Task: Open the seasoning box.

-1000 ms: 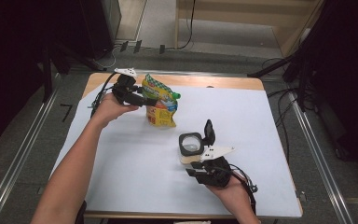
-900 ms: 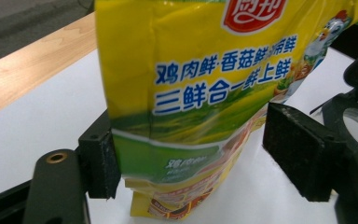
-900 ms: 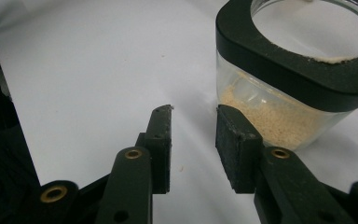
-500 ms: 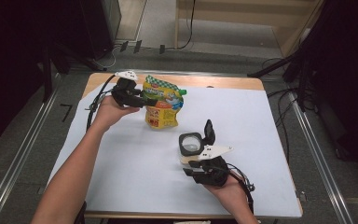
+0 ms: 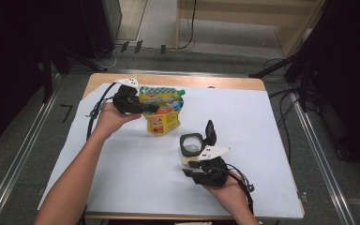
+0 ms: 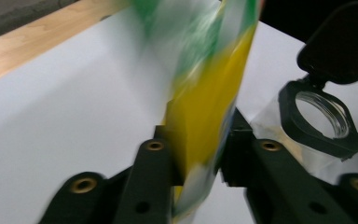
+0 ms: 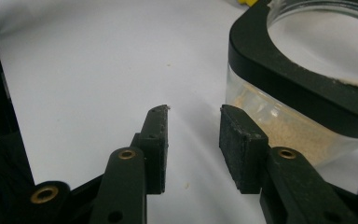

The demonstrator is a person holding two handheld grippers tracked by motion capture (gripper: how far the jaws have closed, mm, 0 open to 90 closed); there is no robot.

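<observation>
While the left gripper (image 5: 146,108) has just been closing its jaws, they now pinch the side edge of the yellow-and-green refill pouch (image 5: 161,111), which stands near the far left corner of the counter (image 5: 272,122); the left gripper view shows the pouch (image 6: 209,93) pressed between both pads. Toward the near edge, the right gripper (image 5: 198,165) rests with its jaws narrowly apart and empty just beside the clear jar (image 5: 192,146), whose black flip lid (image 5: 209,131) stands open over a layer of pale powder (image 7: 279,121). A sound pour probably requires a firm grip on the pouch, its spout carried directly above the jar mouth, and the jar steadied by the right gripper before tilting.
</observation>
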